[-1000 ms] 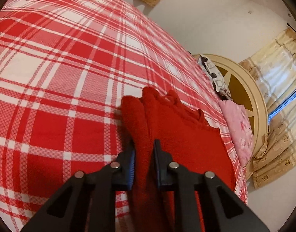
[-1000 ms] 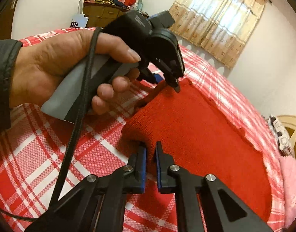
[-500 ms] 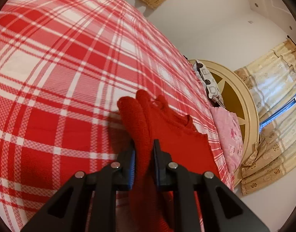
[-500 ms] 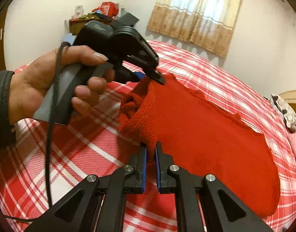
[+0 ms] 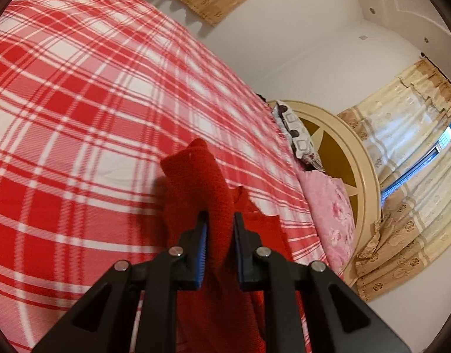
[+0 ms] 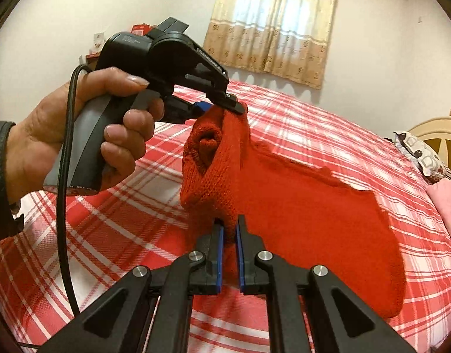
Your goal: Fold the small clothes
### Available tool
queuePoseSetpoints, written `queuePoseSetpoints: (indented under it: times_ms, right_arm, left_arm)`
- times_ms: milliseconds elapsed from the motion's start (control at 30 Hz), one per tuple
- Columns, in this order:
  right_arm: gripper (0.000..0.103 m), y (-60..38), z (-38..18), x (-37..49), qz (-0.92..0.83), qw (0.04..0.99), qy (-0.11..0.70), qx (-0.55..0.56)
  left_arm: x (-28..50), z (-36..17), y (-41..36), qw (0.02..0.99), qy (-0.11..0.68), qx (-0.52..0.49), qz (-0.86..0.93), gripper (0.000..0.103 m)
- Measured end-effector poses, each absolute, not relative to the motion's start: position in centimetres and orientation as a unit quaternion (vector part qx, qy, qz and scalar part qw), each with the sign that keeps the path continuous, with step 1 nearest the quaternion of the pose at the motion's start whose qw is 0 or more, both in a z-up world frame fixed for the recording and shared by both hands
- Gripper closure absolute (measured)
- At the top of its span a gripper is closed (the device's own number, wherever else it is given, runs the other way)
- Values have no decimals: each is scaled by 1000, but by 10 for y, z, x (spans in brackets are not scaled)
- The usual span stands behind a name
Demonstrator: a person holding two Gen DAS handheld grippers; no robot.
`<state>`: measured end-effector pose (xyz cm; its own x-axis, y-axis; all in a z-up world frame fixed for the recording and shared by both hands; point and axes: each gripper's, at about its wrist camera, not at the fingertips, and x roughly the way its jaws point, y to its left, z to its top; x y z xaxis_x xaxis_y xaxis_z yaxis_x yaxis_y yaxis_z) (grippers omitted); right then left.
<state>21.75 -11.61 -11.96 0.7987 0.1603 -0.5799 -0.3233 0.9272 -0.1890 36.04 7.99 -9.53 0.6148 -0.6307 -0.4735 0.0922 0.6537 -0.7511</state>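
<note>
On the bed (image 6: 328, 117): red sweater (image 6: 299, 214), one edge now lifted higher than a second ago, far part lying flat.
Left gripper (image 5: 220, 220): clamped on sweater edge.
Right gripper (image 6: 229, 232): clamped likewise.
Meaning: fold begun.

Black two-finger grippers (image 6: 229, 232) with blue pads, silver screws, grey handle, black cable, dark sleeve (image 6: 0, 176).

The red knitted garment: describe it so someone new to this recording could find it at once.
Start at the bed with the red-and-white plaid cover. The red knitted garment lies across it, its near end lifted, with the left gripper and right gripper both shut on that end. Unlike the checked cover and the pink floral pillow by the headboard, it is plain solid red, chunky knit.
</note>
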Motion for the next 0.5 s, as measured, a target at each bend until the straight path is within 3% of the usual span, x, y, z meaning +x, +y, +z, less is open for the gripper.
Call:
queuePoseSetpoints:
  times_ms: [500]
  right_arm:
    - [97, -167, -108, 220, 100, 946, 290, -108]
  left_arm:
    - [373, -79, 24, 830, 376, -327, -249, 86]
